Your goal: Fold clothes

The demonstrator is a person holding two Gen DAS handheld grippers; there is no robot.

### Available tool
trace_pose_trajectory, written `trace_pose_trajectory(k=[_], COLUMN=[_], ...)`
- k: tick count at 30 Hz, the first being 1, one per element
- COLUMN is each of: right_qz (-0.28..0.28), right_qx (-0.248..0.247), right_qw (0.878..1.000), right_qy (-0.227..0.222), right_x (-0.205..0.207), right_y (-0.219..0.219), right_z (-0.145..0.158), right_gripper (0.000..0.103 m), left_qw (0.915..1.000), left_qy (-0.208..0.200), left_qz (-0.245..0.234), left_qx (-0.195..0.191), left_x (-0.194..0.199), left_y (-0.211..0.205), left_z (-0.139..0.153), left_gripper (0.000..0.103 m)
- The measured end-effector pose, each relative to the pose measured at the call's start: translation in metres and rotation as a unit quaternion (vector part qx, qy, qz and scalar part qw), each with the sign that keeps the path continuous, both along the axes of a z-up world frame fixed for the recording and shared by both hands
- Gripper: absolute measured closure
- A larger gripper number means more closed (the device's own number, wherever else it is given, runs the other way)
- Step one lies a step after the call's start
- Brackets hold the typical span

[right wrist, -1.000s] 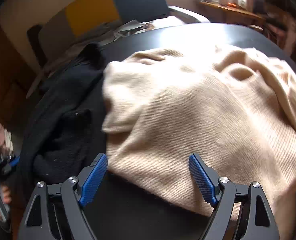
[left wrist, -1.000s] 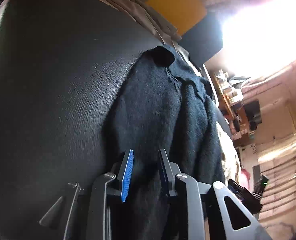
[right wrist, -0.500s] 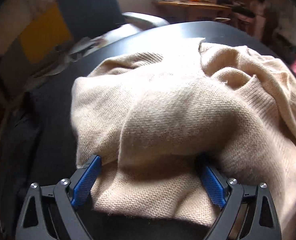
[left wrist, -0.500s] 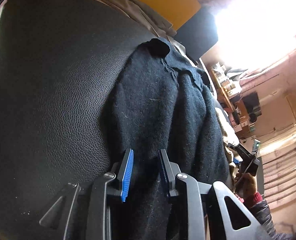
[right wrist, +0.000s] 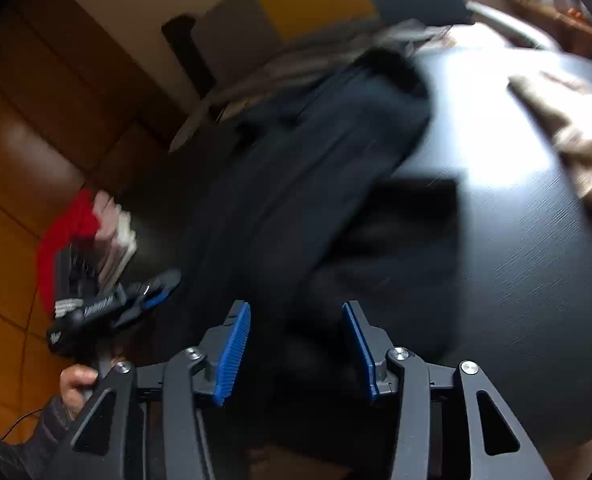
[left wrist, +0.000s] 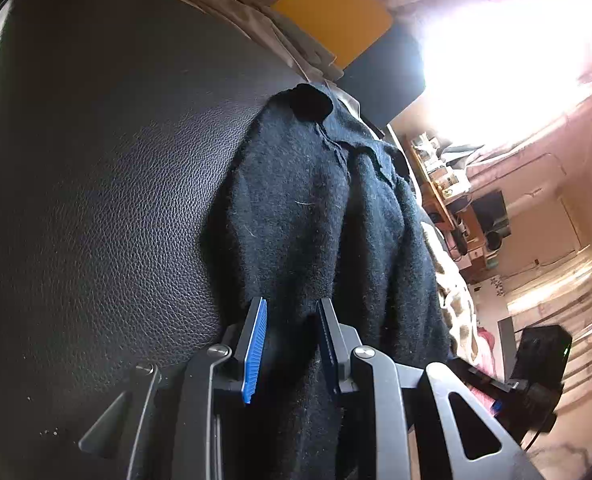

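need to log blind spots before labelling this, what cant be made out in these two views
- Left wrist view: the near end of the black sweater drops below the bottom edge behind the left gripper, so its hem is unseen.
- Left wrist view: window glare washes out the top right corner.
- Right wrist view: motion blur smears the sweater's folds; whether the right gripper touches it is unclear.
- Right wrist view: the beige sweater is cut off by the right edge.
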State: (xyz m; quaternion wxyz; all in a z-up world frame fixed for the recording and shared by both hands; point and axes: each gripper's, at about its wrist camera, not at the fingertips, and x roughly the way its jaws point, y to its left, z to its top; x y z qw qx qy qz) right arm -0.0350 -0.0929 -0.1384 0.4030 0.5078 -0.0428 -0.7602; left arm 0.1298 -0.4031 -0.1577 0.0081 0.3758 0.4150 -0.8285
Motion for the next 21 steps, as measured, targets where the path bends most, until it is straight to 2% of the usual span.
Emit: trace_pose_trajectory(k=[2,4,5,7,8,11,14,18,21], right_qz=[0.001,-0.003,-0.001,0.009,0.014,0.032,0.048,0.049,0.028], right_qx=[-0.005,-0.018,-0.018,-0.001,0.011,0.053,0.098,0.146,0.179], right_qw=[1.000,0.999,1.000,1.000,1.000,0.997,0.987,0.968,0.954], right_qy=[-0.015,-0.026,-0.025,-0.013,-0.002,0.053,0.122,0.197,0.238], right_x=[0.008,0.011,0.013,0.020,0.024,0.040,0.049,0.054,0.042], right_y=[-0.011,-0.013,-0.016,-0.025,-0.030,-0.045,-0.047,-0.039,-0.022], right_z=[-0.009,-0.013,-0.014,-0.014,-0.013,-0.001,0.010,0.027,0.042], right_gripper=[0.054,0.058,0.066,0.091,0.094,0.096,0.096,0.096,0.097], left_qw=[0.9999,0.9996,0.9994,0.9983,0.9976,0.9944,0.9913,0.9901,0.9900], left_qy=[0.001,0.002,0.002,0.004,0.003,-0.001,-0.005,-0.005,-0.003], left_qz=[-0.002,-0.005,-0.007,-0.009,-0.010,-0.015,-0.019,-0.022,-0.024], left_qx=[-0.012,-0.026,-0.034,-0.057,-0.068,-0.104,-0.130,-0.139,-0.139], left_x=[0.000,0.000,0.000,-0.001,0.000,-0.001,-0.001,0.000,0.002], left_y=[0.003,0.006,0.008,0.013,0.016,0.024,0.029,0.029,0.028], left_z=[0.001,0.003,0.003,0.006,0.007,0.010,0.012,0.012,0.012], left_gripper=[0.078,0.078,0.078,0.078,0.078,0.078,0.078,0.078,0.078])
